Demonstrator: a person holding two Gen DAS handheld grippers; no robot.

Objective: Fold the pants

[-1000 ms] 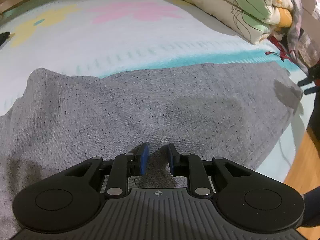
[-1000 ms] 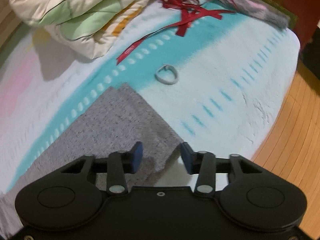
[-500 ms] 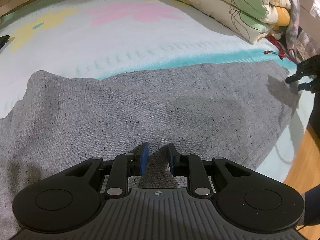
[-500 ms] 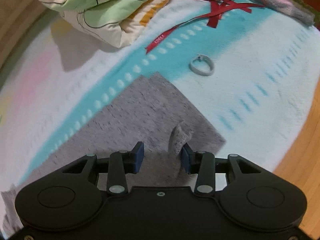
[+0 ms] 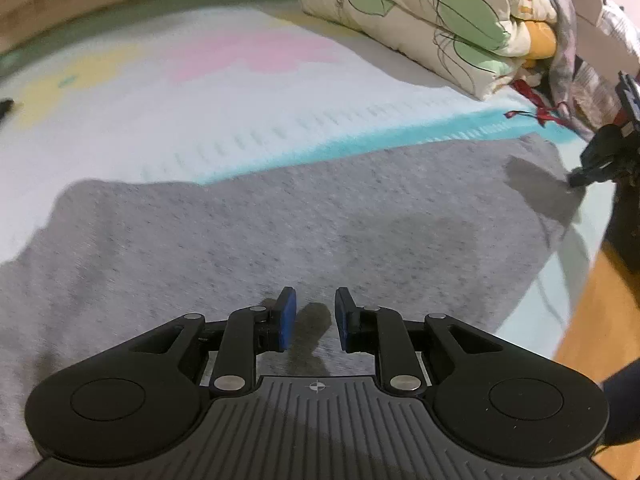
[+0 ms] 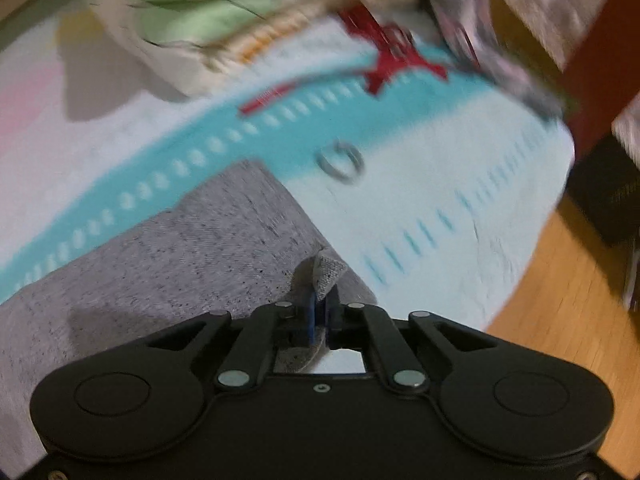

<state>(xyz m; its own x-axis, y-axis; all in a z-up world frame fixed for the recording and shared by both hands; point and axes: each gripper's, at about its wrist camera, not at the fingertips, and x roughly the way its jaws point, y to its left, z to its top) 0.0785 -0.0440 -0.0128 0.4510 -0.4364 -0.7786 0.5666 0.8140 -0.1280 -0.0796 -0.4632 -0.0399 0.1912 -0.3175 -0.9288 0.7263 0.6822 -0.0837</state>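
Grey pants (image 5: 304, 224) lie spread flat on a bed. My left gripper (image 5: 312, 314) is open just above the cloth near its front edge, with nothing between its blue pads. My right gripper (image 6: 319, 316) is shut on the pants' right end (image 6: 326, 272), and a pinched fold of grey cloth sticks up between the pads. The pants also show in the right wrist view (image 6: 180, 256). The right gripper shows in the left wrist view (image 5: 600, 156) at the pants' far right corner.
A folded quilt with green leaves (image 5: 436, 20) lies at the back of the bed. A red ribbon (image 6: 384, 68) and a grey ring (image 6: 340, 162) lie on the blanket (image 5: 200, 92). The bed edge and wood floor (image 6: 560, 292) are to the right.
My right gripper has closed on the right end of the pants and lifted the fold slightly. My left gripper has stayed open over the cloth.
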